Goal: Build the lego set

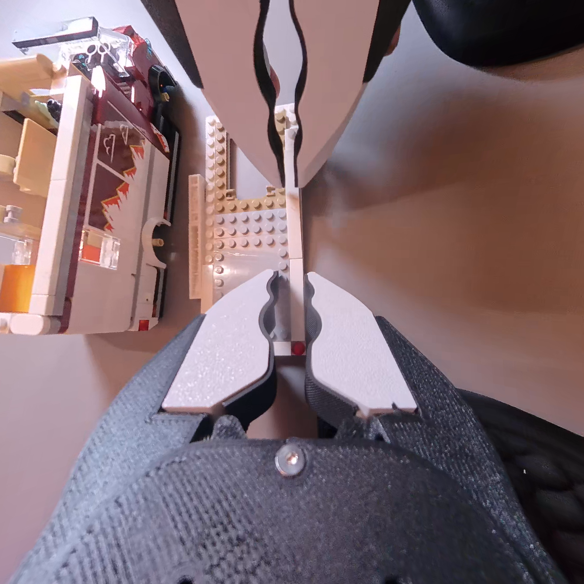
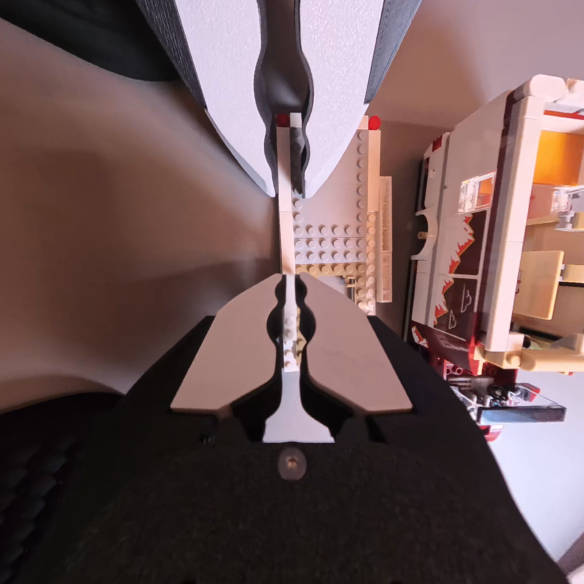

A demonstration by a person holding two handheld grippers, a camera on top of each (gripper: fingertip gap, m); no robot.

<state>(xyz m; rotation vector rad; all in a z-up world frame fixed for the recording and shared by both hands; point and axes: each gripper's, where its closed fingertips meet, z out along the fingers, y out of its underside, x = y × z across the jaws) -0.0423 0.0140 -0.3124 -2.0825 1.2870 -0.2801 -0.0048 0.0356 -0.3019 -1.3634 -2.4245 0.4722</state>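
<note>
White, tan and grey studded plastic bricks make up a flat toy-brick panel (image 1: 252, 227), and both grippers clamp it along the same smooth white edge strip (image 1: 295, 221). The left gripper (image 1: 290, 278) closes narrowly on the end that carries a small red round stud (image 1: 298, 348); its pads press either side of the strip. The right gripper (image 2: 289, 276) pinches the opposite end of that strip with only a thin gap between its fingers, which is filled by the white brick edge. Whether the panel is lifted or resting on the pale tabletop (image 1: 47, 395) cannot be told.

Just beside the panel lies a large dark-red and white toy-brick camper van model (image 1: 104, 205), tipped so that its open interior with orange and tan furniture shows, its roof area uncovered. The panel is apart from the van, not joined to it; the 2 pieces remain separate.
</note>
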